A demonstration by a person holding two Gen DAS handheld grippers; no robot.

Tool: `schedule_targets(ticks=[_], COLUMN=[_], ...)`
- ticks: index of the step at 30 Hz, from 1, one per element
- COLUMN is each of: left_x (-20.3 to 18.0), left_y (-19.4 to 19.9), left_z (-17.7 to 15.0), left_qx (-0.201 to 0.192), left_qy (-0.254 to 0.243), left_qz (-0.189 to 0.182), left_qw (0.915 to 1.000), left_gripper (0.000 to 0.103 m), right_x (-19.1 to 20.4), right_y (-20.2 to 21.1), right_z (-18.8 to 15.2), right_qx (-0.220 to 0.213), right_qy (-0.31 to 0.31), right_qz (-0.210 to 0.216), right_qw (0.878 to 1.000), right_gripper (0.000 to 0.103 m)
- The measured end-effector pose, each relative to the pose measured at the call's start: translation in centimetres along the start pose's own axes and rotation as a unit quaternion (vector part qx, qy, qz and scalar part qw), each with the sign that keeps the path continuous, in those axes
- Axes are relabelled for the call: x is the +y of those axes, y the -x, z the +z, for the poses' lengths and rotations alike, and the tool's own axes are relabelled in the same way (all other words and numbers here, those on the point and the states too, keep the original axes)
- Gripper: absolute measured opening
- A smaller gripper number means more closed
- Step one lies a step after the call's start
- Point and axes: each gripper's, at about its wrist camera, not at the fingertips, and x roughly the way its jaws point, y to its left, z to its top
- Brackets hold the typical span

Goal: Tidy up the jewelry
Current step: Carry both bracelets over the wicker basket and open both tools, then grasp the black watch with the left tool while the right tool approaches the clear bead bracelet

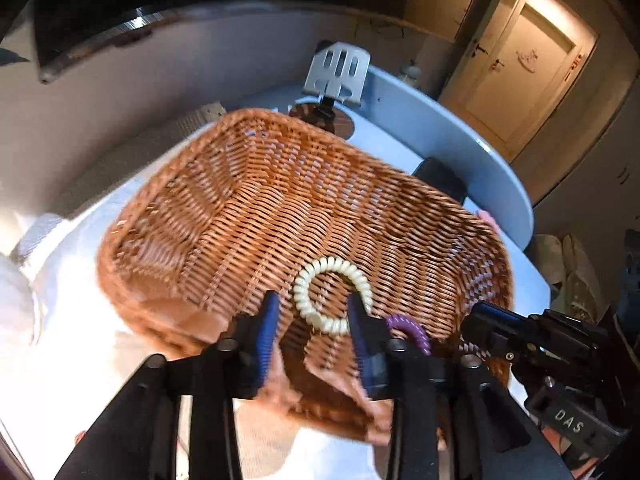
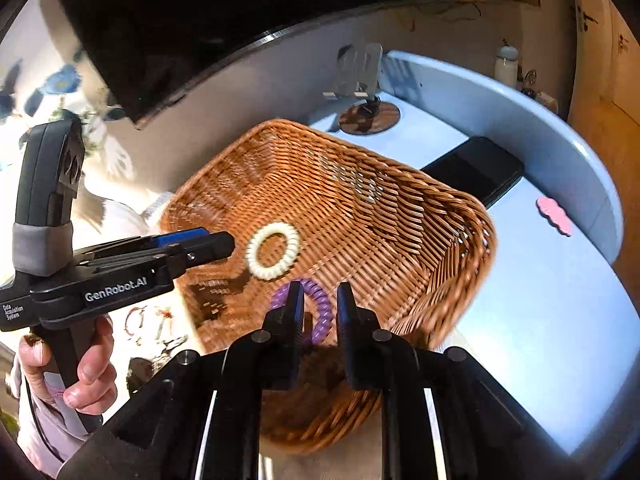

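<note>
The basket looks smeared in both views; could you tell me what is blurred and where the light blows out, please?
Left wrist: wicker basket motion-blurred, white cloth overexposed at lower left. Right wrist: same basket streaked, sun glare washing out the left edge; straight table edge bowed by fisheye.

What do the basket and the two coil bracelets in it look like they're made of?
Basket: woven wicker or rattan, possibly a plastic imitation; the tan strands look smooth with a slight sheen. Cream coil bracelet and purple coil bracelet: probably glossy plastic, going by the spiral, phone-cord shape; motion blur leaves this uncertain.
</note>
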Motion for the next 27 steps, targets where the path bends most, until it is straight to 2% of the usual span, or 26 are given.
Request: schedule_targets(ticks=[5,11,14,20,24,27], left_x=[0.1,0.8,1.9,4.4,6.4,7.9], left_y=[5.2,13.3,17.2,21.8,21.9,20.4], left_z=[-1.7,-5.5,-8.3,-14.2,-18.1,-20.6], left_qx=[-0.036,-0.098,-0.122,-0.153,-0.145,-0.125], left_qy=[0.014,0.018,0.031,0.053,0.069,0.084], left_qz=[0.006,0.02,0.011,0.01,0.007,0.004], left_qw=[0.9992,0.9948,0.992,0.9868,0.9871,0.9886], left_gripper=[0.039,0.039,0.039,0.047,0.048,0.048], right_x=[2.9,5.9,8.2,12.0,12.8,12.9], right_y=[4.0,9.4,11.0,10.8,8.4,6.2], right_z=[-1.4,-3.5,-5.0,-9.5,-13.1,-15.6], right_qx=[-0.024,-0.068,-0.077,-0.059,-0.025,0.007], right_qy=[0.018,0.028,0.039,0.058,0.057,0.056], right_qz=[0.007,0.022,0.036,0.059,0.058,0.05], right_qw=[1.0,0.997,0.996,0.995,0.996,0.997], right_gripper=[0.024,0.039,0.046,0.047,0.047,0.047])
